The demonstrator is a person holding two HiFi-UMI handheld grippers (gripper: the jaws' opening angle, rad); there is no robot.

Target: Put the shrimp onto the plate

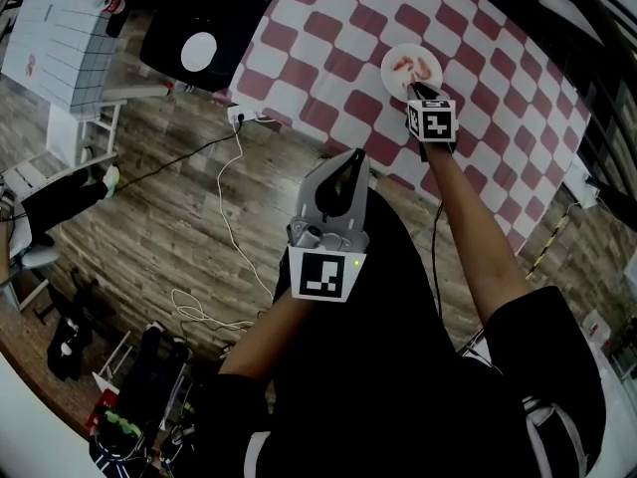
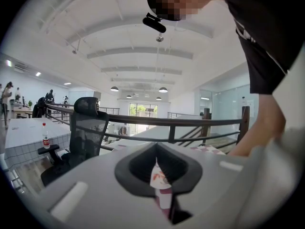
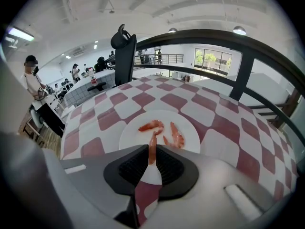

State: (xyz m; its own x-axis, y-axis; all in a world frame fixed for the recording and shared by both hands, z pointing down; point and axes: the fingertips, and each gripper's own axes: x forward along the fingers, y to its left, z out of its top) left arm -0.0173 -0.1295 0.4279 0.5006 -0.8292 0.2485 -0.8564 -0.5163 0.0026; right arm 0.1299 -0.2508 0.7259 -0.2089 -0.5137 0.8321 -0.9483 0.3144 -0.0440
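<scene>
While our right gripper (image 1: 414,90) hangs over the near rim of the white plate (image 3: 128,135), its jaws are pinched narrow on a shrimp (image 3: 152,151), which stands lengthwise in the gap and points toward the plate's middle. On the plate lie two more shrimp (image 3: 177,135), close together. We see the plate set a little in from the near edge of the checked surface (image 3: 181,99). Our left gripper (image 1: 354,159) is off the surface, near our body, its jaws almost together with nothing between them.
</scene>
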